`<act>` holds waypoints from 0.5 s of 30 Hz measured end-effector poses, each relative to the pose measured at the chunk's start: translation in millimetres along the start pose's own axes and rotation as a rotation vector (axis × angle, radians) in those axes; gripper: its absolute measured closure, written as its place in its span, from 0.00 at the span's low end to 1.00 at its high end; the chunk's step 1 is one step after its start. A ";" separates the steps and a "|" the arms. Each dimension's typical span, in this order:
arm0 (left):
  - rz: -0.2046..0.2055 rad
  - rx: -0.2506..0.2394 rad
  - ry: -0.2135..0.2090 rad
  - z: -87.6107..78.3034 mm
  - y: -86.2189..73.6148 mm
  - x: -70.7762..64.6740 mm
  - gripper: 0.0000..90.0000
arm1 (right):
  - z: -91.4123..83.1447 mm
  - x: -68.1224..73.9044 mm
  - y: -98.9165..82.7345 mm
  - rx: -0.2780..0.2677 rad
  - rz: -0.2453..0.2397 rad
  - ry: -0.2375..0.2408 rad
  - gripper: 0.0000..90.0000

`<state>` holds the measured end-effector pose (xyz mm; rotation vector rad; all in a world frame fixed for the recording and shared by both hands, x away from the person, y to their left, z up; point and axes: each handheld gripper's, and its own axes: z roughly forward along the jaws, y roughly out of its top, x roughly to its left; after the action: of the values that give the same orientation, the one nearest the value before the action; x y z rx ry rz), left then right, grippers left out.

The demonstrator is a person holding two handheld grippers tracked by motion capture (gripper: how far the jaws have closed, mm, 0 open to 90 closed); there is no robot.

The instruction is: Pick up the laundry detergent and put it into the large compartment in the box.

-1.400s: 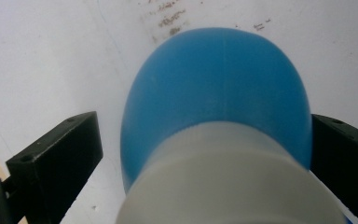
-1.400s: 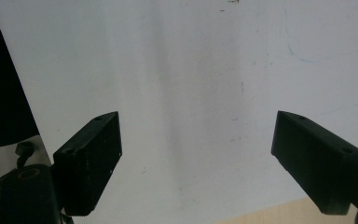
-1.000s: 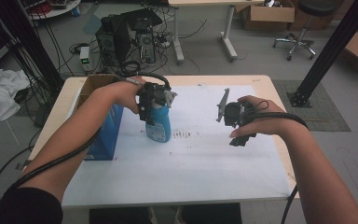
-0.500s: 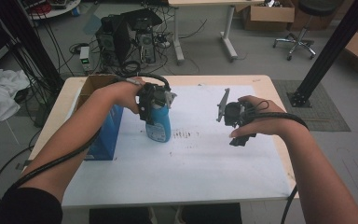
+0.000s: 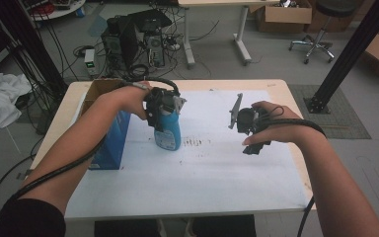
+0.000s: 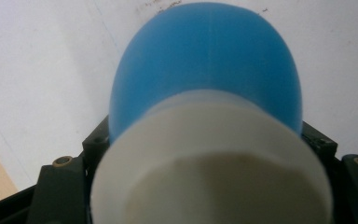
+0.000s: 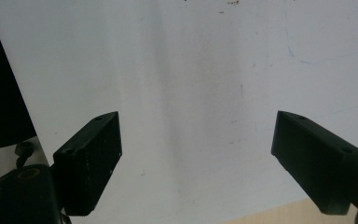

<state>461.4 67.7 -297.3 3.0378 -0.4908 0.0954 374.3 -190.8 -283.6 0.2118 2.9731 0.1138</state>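
Left gripper [image 5: 164,118] from above, jaws just closing onto white cap of upright blue bottle [image 5: 169,134] on white sheet — probably for a lift — right gripper [image 5: 253,132] spread wide, empty, hanging clear.

Lab, computer towers [image 5: 133,42], cables [image 5: 54,54], desks [image 5: 212,5]

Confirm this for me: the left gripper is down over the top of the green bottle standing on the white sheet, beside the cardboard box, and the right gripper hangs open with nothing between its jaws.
One thing is off: the bottle is blue, not green, with a white cap; the left gripper view and the high view show it. The rest holds: the left gripper, whose jaws have just been closing, sits over its top on the white sheet beside the cardboard box, and the right gripper hangs open, empty.
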 end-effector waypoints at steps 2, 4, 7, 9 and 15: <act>0.002 -0.001 0.003 -1.3 0.6 -0.1 0.33 | 0.3 0.1 -0.1 -0.001 0.001 -0.001 0.18; 0.004 -0.005 0.001 -2.4 1.3 -0.1 0.34 | 0.7 0.4 0.6 0.004 -0.001 0.001 0.18; 0.005 -0.001 -0.002 -2.9 2.3 0.4 0.35 | 1.0 0.6 1.0 0.001 -0.002 0.002 0.18; 0.005 0.001 -0.003 -2.8 2.6 0.6 0.35 | 1.2 0.3 1.2 0.003 -0.003 0.000 0.18; 0.006 0.012 0.014 -1.4 3.8 0.7 0.40 | 2.0 -0.1 0.0 0.000 0.002 0.001 0.18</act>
<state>460.8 64.0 -295.7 3.0448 -0.5007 0.1208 374.7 -190.7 -285.6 0.2146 2.9742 0.1135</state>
